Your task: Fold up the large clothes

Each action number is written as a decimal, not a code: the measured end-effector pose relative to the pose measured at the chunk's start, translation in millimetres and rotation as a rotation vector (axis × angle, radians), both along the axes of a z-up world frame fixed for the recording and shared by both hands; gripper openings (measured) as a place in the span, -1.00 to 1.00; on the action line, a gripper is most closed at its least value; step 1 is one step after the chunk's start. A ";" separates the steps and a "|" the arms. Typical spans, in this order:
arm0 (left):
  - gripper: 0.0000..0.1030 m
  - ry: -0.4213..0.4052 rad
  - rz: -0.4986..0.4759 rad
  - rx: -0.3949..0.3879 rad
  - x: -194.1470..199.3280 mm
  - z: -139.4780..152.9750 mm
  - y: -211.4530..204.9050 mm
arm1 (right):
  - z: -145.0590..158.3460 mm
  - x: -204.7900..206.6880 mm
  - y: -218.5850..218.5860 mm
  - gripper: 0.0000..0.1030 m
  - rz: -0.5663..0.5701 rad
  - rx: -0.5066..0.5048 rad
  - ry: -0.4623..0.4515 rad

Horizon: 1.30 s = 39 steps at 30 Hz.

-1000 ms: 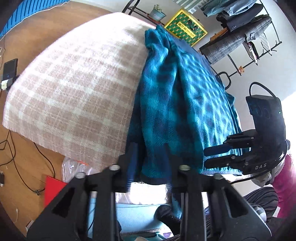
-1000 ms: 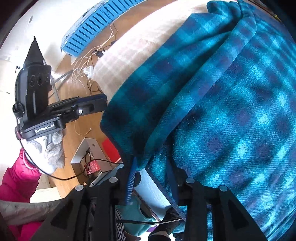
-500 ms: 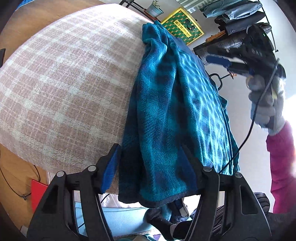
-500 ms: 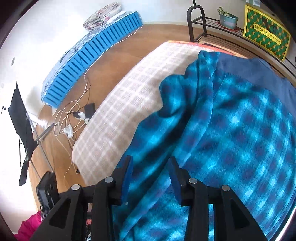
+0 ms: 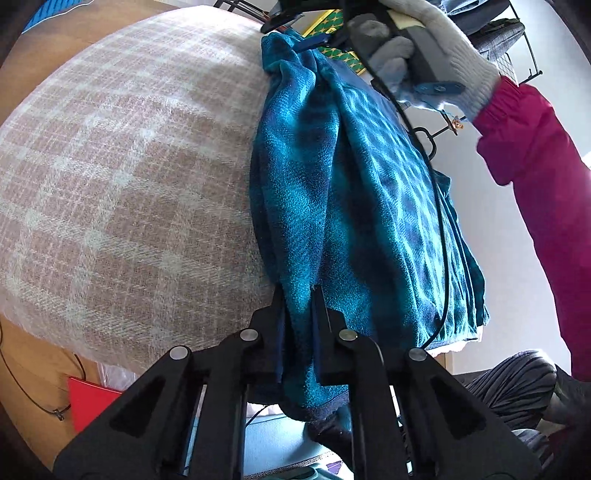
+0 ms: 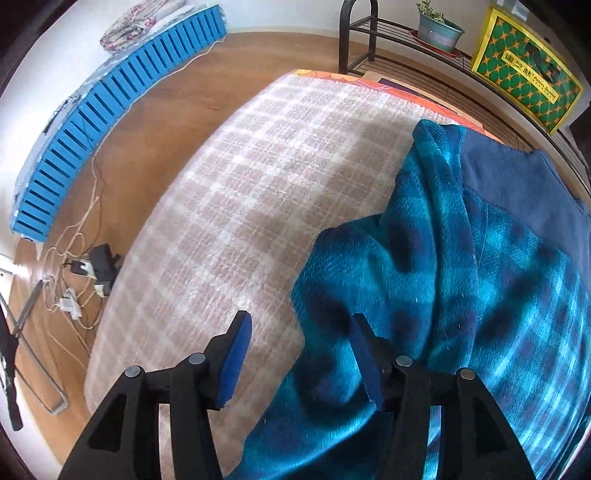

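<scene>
1. Left wrist view: the left gripper [image 5: 298, 295] has its jaws closing, and the pads already press on a fold of the teal plaid garment [image 5: 354, 206] at its near edge. The cloth passes between the two fingers and hangs down below them.
2. Ahead of this claw, the garment lies as a long bunched strip on the beige checked blanket [image 5: 122, 177]. The blanket covers everything to the left of the claw; the garment runs forward and to its right.
3. Far ahead and to the upper right of the claw, a hand in a grey glove [image 5: 424, 48] holds the right gripper above the far end of the garment. A magenta sleeve [image 5: 535, 177] comes down along the right side. A black cable [image 5: 439, 206] hangs from that tool across the cloth.
4. Below and left of the claw there is a red flat object [image 5: 88, 402] on the wooden floor.
5. Right wrist view: the right gripper [image 6: 301, 328] has its jaws apart and opening. Nothing is pressed by the pads; the left pad stands over the blanket [image 6: 236, 192], the right pad over the garment [image 6: 461, 280].
6. The edge of the garment lies under the gap, and the cloth spreads to the right of the claw.
7. Far left of the claw are a blue slatted panel [image 6: 110, 92] and some cables and plugs [image 6: 81, 273] on the floor. Ahead to the right stand a potted plant [image 6: 437, 31] and a yellow-green box [image 6: 528, 70] on a rack.
</scene>
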<state>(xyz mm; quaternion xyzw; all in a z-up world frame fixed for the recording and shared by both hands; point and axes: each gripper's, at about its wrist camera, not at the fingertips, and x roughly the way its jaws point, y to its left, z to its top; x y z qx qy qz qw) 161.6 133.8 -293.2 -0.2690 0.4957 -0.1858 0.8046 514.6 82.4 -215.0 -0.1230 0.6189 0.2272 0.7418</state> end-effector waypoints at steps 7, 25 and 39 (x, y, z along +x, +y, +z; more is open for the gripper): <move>-0.84 -0.024 -0.033 0.012 -1.0 7.9 -7.1 | -33.3 10.7 28.4 0.08 0.041 -0.197 -0.062; -0.85 -0.063 -0.126 0.102 4.0 42.0 -48.5 | 3.8 51.2 -90.3 -0.90 -0.218 0.333 0.035; -0.85 -0.109 -0.349 0.260 19.0 80.8 -145.5 | 0.5 58.0 -236.5 -0.90 -0.382 0.603 0.030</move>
